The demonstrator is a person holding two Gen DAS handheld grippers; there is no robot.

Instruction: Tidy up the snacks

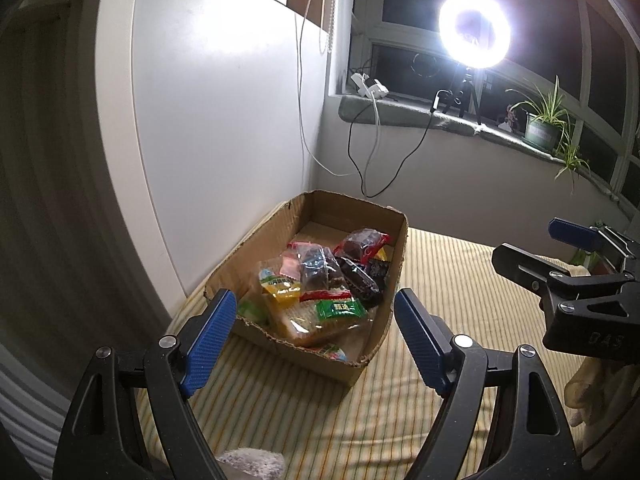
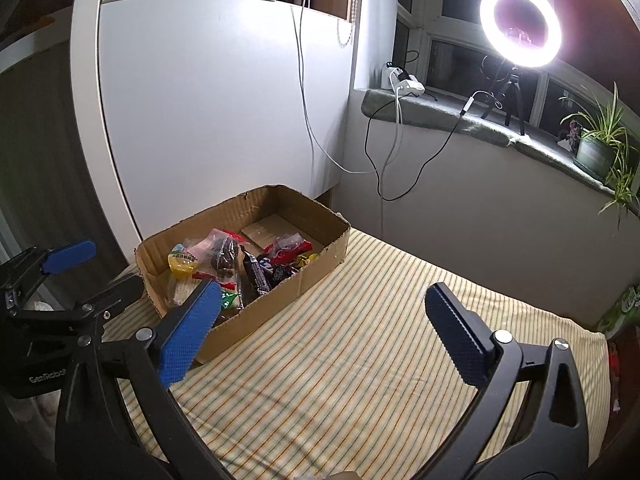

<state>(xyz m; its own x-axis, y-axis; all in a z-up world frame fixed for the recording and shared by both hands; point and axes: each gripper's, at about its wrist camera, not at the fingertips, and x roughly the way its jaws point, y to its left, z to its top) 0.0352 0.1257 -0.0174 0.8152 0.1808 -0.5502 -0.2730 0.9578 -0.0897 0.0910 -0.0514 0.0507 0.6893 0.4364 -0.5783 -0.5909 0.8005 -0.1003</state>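
Snack packets [image 1: 320, 280] lie heaped inside an open cardboard box [image 1: 394, 264] that rests on a yellow striped bed cover [image 1: 440, 280], close to a white cabinet panel [image 1: 220, 120]. Among the packets are a green wrapper [image 1: 341, 309], a yellow one [image 1: 280, 290], a red one [image 1: 362, 242] and several dark ones; a clear bag of pale slices lies underneath at the near end. The left gripper [image 1: 316, 322] hangs over the near end of the box, its blue pads [image 1: 210, 334] spread wide with nothing between them. The right gripper [image 2: 322, 330] is beside the box, over bare cover, its jaws likewise wide apart and empty. Each gripper shows at the edge of the other's view. On the windowsill [image 2: 440, 114] behind stand a lit ring light [image 2: 520, 24] on a small tripod, a potted plant [image 2: 596, 148] and a white charger with trailing cables. The window panes are dark.
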